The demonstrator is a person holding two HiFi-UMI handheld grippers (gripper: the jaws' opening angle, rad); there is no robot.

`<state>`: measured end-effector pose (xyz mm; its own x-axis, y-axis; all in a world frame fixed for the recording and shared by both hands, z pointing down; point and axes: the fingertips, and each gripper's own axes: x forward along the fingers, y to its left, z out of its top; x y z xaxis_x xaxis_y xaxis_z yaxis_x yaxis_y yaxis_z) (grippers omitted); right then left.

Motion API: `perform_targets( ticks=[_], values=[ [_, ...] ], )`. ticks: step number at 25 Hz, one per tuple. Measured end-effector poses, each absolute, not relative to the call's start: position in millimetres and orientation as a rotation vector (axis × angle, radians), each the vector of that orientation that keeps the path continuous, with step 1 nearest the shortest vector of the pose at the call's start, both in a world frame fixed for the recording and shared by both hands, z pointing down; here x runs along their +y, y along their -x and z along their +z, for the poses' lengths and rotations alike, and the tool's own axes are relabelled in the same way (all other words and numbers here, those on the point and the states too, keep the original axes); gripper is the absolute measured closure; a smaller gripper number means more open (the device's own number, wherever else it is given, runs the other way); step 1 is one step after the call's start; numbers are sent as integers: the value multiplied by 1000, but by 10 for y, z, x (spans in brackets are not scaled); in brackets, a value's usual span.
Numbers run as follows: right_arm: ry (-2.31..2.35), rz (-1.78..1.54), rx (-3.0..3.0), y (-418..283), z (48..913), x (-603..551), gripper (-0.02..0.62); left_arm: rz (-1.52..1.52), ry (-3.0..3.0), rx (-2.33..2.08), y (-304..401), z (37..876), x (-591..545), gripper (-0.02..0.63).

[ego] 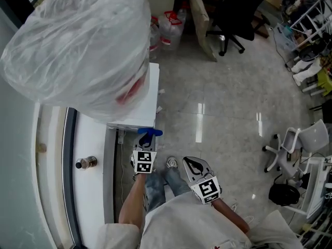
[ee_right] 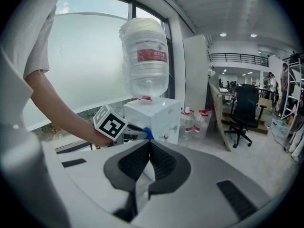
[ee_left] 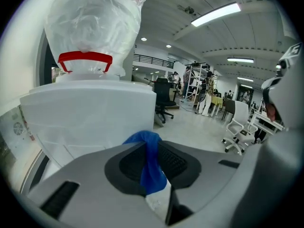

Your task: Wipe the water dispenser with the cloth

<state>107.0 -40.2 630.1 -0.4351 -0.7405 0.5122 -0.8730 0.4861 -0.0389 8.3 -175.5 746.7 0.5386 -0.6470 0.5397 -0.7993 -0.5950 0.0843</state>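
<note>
Left gripper (ee_left: 151,145): fingers pinching blue cloth (ee_left: 153,170), probably soft, light, limp; best held bunched mid-fold. Right gripper (ee_right: 148,145): fingers closed, empty. Water dispenser (ee_left: 90,122) just ahead.

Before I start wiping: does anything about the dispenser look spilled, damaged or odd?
No spill or damage shows. The only oddity: the water bottle atop the water dispenser is wrapped in crinkled clear plastic. The left gripper pinches the blue cloth.

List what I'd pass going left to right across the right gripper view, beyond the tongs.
Person's arm → water dispenser → spare bottles on the floor → leaning board → black office chair.
</note>
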Motion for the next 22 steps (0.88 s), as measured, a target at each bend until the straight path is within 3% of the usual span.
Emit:
perform_targets(
  ticks=[11,22],
  values=[
    [-1357,381,-2324,-1166,6216,-448,580,643,-2489,-1223,-103,7258,-1691,528],
    [-1303,226,-2492,-770,5770,-988,580,588,-2566,-1330,101,6477,-1491,528]
  ],
)
